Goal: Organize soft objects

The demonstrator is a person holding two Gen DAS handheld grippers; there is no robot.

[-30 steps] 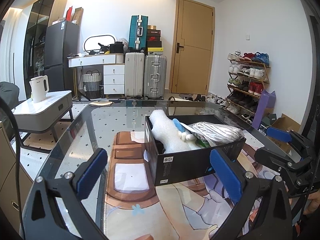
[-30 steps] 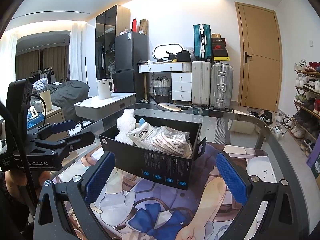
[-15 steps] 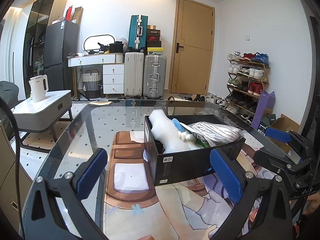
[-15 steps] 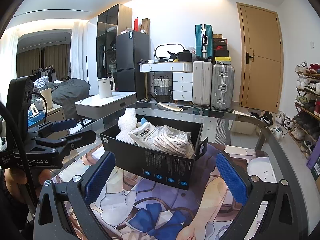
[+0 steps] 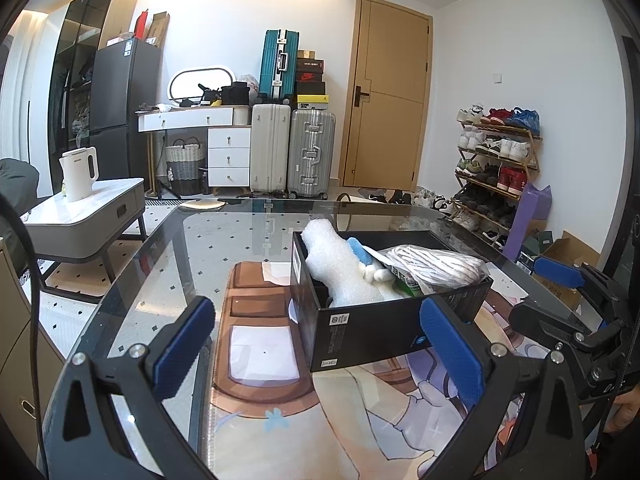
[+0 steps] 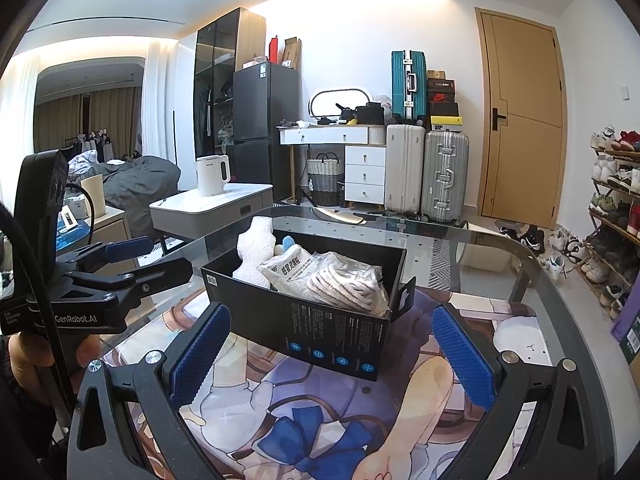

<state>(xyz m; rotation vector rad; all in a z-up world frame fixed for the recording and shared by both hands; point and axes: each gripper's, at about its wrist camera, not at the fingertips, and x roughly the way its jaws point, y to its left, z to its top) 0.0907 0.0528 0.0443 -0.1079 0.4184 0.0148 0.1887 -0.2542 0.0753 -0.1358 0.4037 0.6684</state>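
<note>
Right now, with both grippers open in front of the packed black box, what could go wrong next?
1. The white fluffy item and the bagged mop head rise above the rim of the black box; nudging the box could spill them.
2. The box sits on a glass table; a push from the left gripper or right gripper might slide it.
3. The bag's slick plastic may slip from a grasp.

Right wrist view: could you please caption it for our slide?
Open right gripper faces a black box holding soft objects on the glass table.
</note>
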